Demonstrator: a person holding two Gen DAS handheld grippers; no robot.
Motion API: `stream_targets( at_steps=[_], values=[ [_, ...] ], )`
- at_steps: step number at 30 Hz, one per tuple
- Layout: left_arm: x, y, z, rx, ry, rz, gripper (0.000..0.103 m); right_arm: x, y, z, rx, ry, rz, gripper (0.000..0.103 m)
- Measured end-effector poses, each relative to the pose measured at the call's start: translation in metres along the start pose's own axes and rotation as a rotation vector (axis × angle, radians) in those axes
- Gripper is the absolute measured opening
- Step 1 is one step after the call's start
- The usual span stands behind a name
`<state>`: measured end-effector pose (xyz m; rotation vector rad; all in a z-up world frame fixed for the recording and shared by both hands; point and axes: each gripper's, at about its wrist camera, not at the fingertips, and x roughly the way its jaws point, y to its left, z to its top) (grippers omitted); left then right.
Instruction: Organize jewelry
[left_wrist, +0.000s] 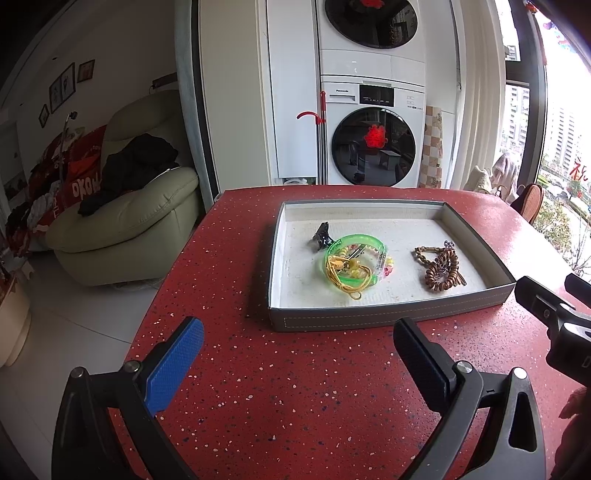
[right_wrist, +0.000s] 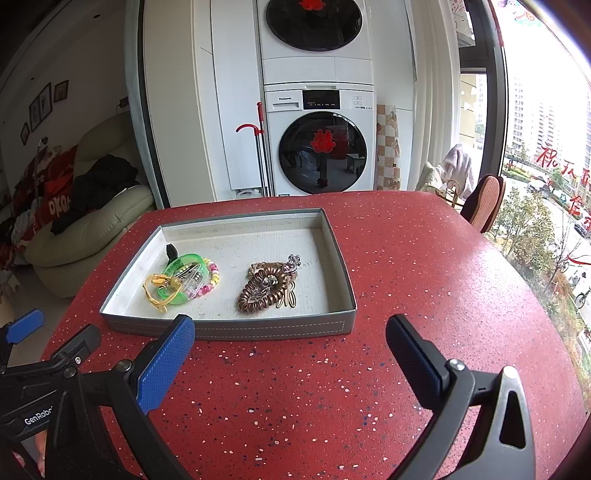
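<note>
A grey tray with a white lining sits on the red speckled table; it also shows in the right wrist view. In it lie a green bangle tangled with a yellow cord and coloured beads, a dark hair clip, and a brown coiled bracelet with a silver charm. The same bangle and brown coil show in the right wrist view. My left gripper is open and empty, just short of the tray's near wall. My right gripper is open and empty, at the tray's near right corner.
The table's left edge drops to a white floor with a cream sofa. Stacked washing machines stand behind the table. A chair back and a window are at the far right. The right gripper's body shows at the left view's right edge.
</note>
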<state>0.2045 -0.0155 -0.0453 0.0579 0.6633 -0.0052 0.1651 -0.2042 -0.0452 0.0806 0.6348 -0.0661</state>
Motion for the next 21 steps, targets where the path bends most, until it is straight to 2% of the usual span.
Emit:
stream_targets(
  at_steps=[21],
  values=[
    [-0.0012, 0.0000, 0.0018, -0.009, 0.007, -0.014, 0.103, 0.0004, 0.0021, 0.0023, 0.003, 0.001, -0.001, 0.103]
  ],
)
